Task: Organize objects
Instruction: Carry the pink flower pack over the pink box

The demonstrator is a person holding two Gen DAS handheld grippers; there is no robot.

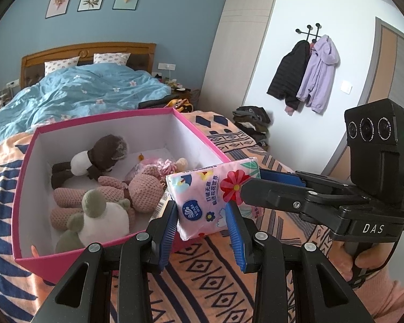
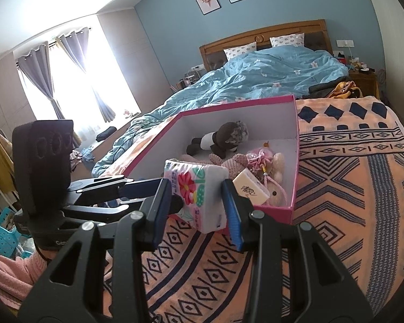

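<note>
Left tongs (image 1: 202, 224): closed on the tissue pack (image 1: 212, 202), blue pads pressed to both of its long sides.
Right tongs (image 2: 198, 204): jaws set around the same pack's end; the pads look to be touching it, but I cannot tell whether they grip.
Tissue pack: one, pink wrapper with flowers, a red blossom and a blue round logo; held in the air just at the near rim of the pink box (image 1: 27, 167).
Pink box: one, open, magenta outside, white inside, resting on the blanket.
Toys in box: about five soft toys, among them a brown-and-white plush (image 1: 94, 158), a pink knitted doll (image 1: 137, 191) and a white-and-green plush (image 1: 99, 220).
Second pack (image 2: 251, 187): one, white, leaning in the box's near right corner.
Blanket (image 2: 350, 188): orange with navy geometric bands, under the box.
Bed beyond box: blue floral duvet (image 1: 94, 91), two pillows, wooden headboard.
Room: blue wall with three framed prints, two jackets hanging on a wall hook (image 1: 309, 33).
</note>
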